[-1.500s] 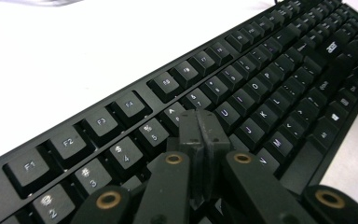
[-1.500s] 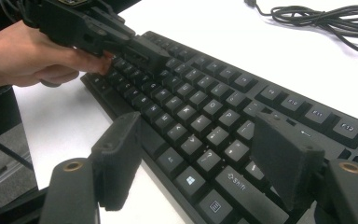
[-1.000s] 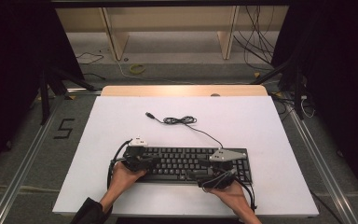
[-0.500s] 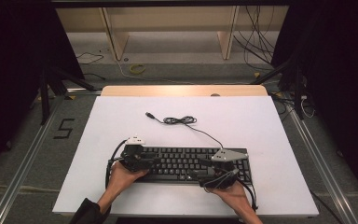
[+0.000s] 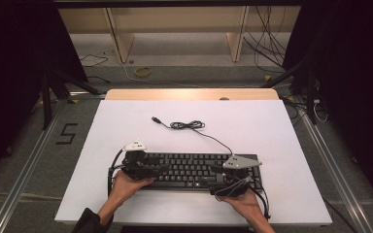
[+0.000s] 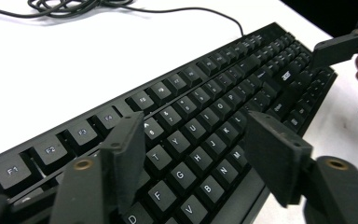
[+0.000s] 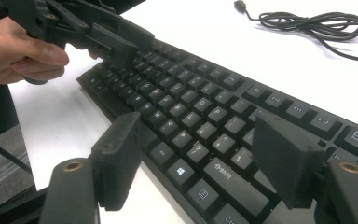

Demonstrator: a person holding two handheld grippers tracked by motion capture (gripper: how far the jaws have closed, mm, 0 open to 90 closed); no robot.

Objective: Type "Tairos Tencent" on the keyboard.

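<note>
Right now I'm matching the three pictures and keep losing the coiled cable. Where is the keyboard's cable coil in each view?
High view: the cable coil lies on the white table, beyond the keyboard, near the middle.
Left gripper view: the coil is at the top left edge, partly cut off.
Right gripper view: the coil is at the top right.
Shared landmark: the black keyboard, from whose far edge the cable runs.

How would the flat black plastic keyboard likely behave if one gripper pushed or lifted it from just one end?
The flat black plastic keyboard looks rigid and low, so it should probably slide across the white table without tipping. Lifted by one end, it would likely pivot as one stiff piece. Its thin black cable, loosely coiled behind it, looks floppy and would probably trail along.
</note>
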